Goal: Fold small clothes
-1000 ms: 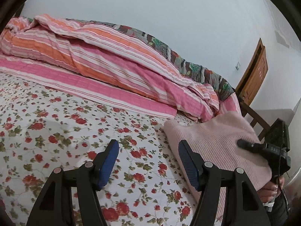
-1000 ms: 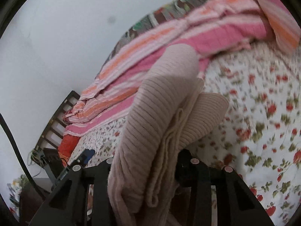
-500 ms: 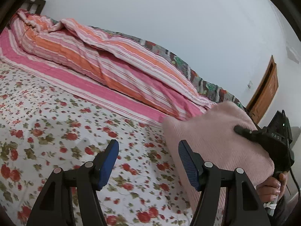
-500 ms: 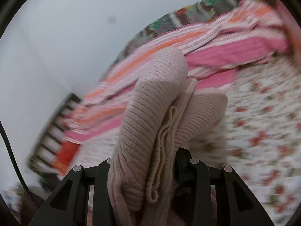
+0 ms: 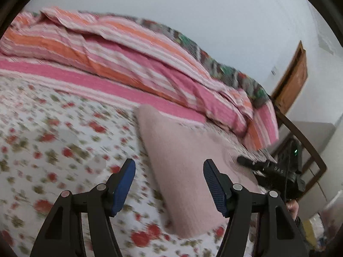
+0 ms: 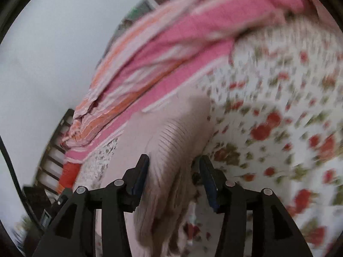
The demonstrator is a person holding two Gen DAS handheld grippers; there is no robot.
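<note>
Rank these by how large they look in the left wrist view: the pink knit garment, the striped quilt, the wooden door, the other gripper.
1. striped quilt
2. pink knit garment
3. right gripper and wooden door: look about alike, and the gripper is nearer the camera, so unranked.

Ribbed knit pink garment (image 6: 171, 132) (matt); printed cotton-like floral sheet (image 5: 53, 132); wooden door (image 5: 293, 79).
</note>
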